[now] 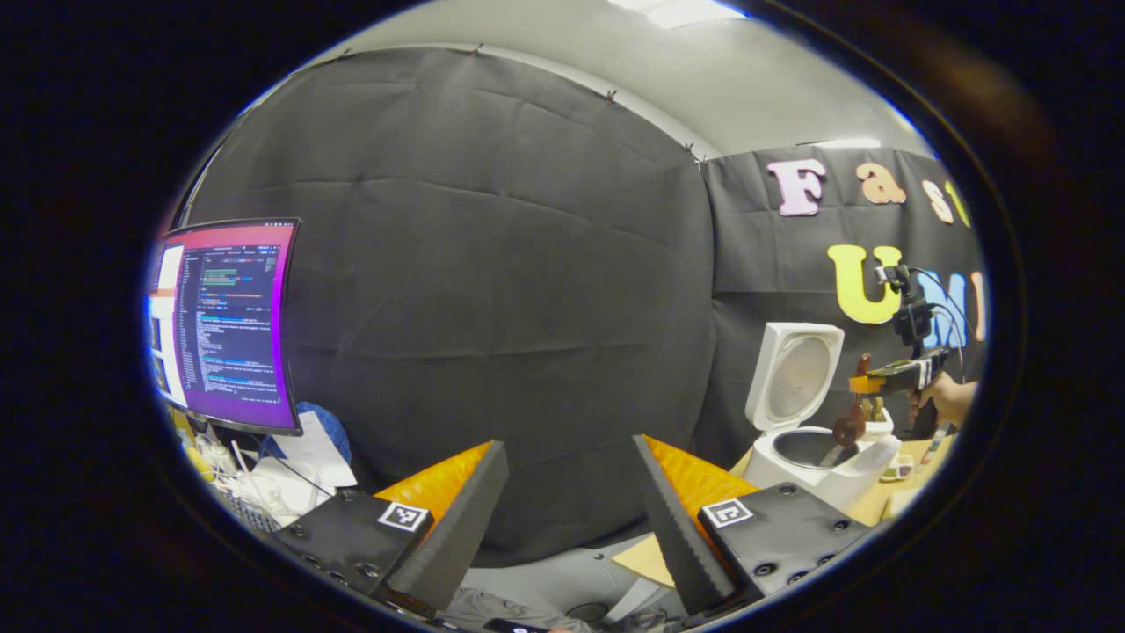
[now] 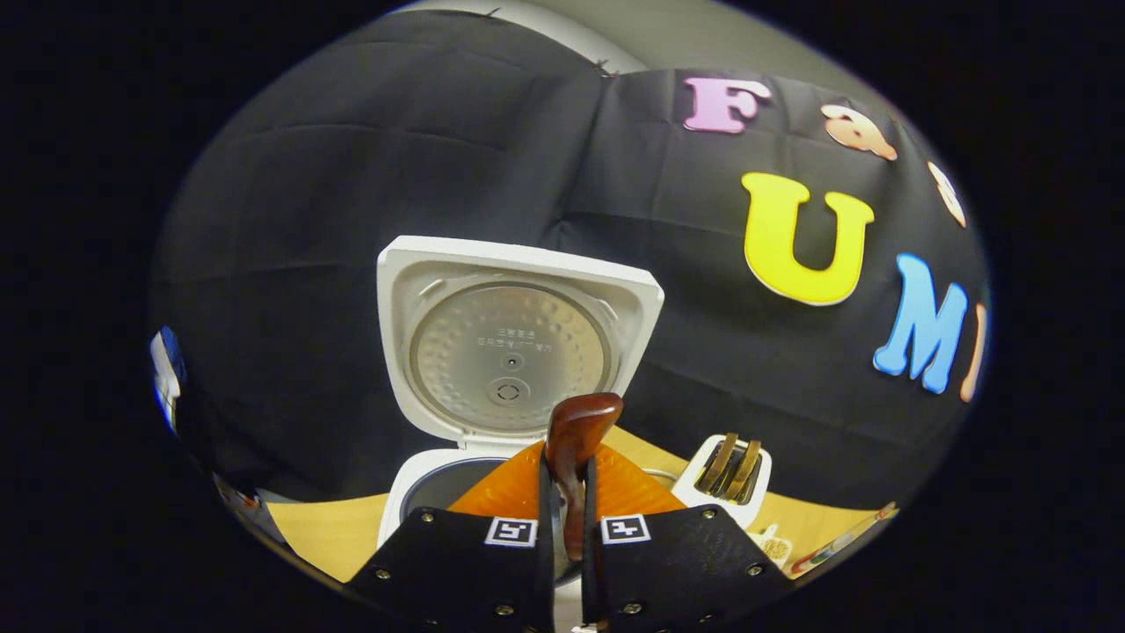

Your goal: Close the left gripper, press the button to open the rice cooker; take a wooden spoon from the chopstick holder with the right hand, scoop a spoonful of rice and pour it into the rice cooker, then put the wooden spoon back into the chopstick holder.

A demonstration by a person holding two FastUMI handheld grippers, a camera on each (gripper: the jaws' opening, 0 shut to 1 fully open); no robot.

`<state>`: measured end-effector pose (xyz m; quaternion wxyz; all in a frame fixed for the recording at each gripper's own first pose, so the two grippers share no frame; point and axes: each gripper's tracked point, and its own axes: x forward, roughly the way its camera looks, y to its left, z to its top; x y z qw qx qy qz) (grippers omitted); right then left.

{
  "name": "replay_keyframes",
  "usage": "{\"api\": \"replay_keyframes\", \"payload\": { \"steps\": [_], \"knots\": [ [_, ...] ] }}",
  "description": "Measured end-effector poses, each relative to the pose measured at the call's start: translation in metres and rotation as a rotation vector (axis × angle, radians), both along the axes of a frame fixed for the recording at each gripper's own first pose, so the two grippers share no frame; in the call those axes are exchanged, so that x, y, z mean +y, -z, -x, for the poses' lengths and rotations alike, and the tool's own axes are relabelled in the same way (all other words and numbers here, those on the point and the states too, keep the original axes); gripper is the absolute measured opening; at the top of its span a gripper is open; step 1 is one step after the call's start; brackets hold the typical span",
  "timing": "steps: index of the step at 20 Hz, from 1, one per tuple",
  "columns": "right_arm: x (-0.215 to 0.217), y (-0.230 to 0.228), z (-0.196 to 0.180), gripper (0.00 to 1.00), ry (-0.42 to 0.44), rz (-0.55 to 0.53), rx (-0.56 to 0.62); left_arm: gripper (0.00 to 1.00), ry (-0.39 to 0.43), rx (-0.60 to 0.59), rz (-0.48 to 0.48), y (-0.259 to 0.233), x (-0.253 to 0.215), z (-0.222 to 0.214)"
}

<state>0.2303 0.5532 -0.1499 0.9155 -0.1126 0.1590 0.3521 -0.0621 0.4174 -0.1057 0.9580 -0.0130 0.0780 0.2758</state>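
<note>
- We saw the rice cooker [image 2: 527, 440] on the wooden table [image 2: 316, 532] with its lid [image 2: 514, 338] standing straight up, so we judged the button press already done.
- In the right gripper view, the right gripper [image 2: 567, 492] was clamped on the handle of the wooden spoon [image 2: 576, 440], both fingers pressing it, with the handle end poking up between them in front of the open lid.
- In the left gripper view, the spoon's bowl [image 1: 848, 429] hung just above the cooker's inner pot [image 1: 809, 447], held by that far gripper and a hand [image 1: 954, 397].
- We could not tell whether rice was in the spoon or had been poured.
- The white chopstick holder [image 2: 734, 470] stood just beside the cooker on the table, with other wooden utensils in it.
- The left gripper [image 1: 571, 519] was held well apart from the cooker, its fingers spread wide and holding nothing, facing the black cloth and a monitor [image 1: 228, 321].
- We judged that returning the spoon to the holder was still left.
</note>
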Motion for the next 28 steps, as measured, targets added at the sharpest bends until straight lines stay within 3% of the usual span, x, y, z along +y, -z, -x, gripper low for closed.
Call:
{"api": "replay_keyframes", "payload": {
  "steps": [2,5,12,19,28],
  "knots": [
    [0.0,-0.007,0.008,0.12,-0.02,0.001,-0.009,0.96,0.004,-0.001,-0.006,-0.002,-0.002,0.001],
    [-0.004,-0.008,0.009,0.12,-0.014,-0.057,0.071,0.95,0.014,-0.011,-0.005,-0.007,-0.006,-0.001],
    [-0.048,-0.035,0.005,0.12,0.135,-0.421,0.373,0.97,0.085,-0.048,0.006,-0.021,-0.035,-0.024],
    [-0.152,-0.077,-0.012,0.12,0.259,-0.55,0.36,0.97,0.212,-0.101,0.019,-0.042,-0.09,-0.072],
    [-0.303,-0.072,-0.006,0.12,0.481,-0.571,0.329,0.95,0.402,-0.139,-0.004,-0.067,-0.19,-0.116]
  ]
}}
